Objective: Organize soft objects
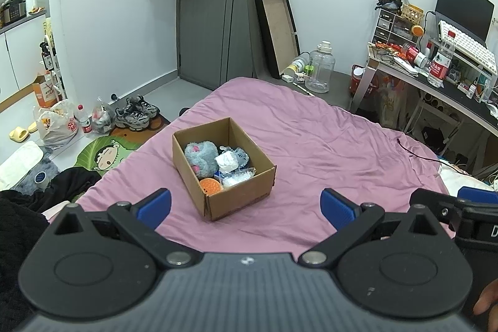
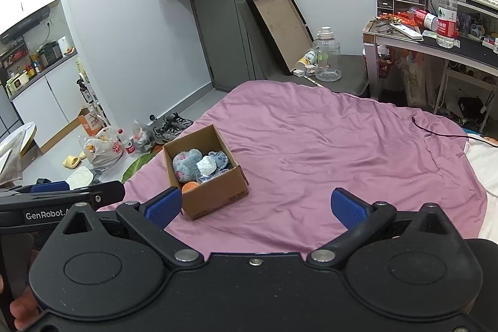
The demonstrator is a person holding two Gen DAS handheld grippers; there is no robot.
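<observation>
An open cardboard box stands on the pink bedsheet. Inside lie a grey-blue plush toy, a white crumpled item, a blue soft item, clear plastic wrap and an orange ball. My left gripper is open and empty, just in front of the box. My right gripper is open and empty, to the right of the box; the plush and orange ball show there too. The left gripper's side also shows in the right wrist view.
The door with hung clothes stands beyond the bed. Shoes, bags and bottles lie on the floor at left. A water jug and a leaning flat box stand by the wall. A cluttered desk stands at right. A black cable lies on the sheet.
</observation>
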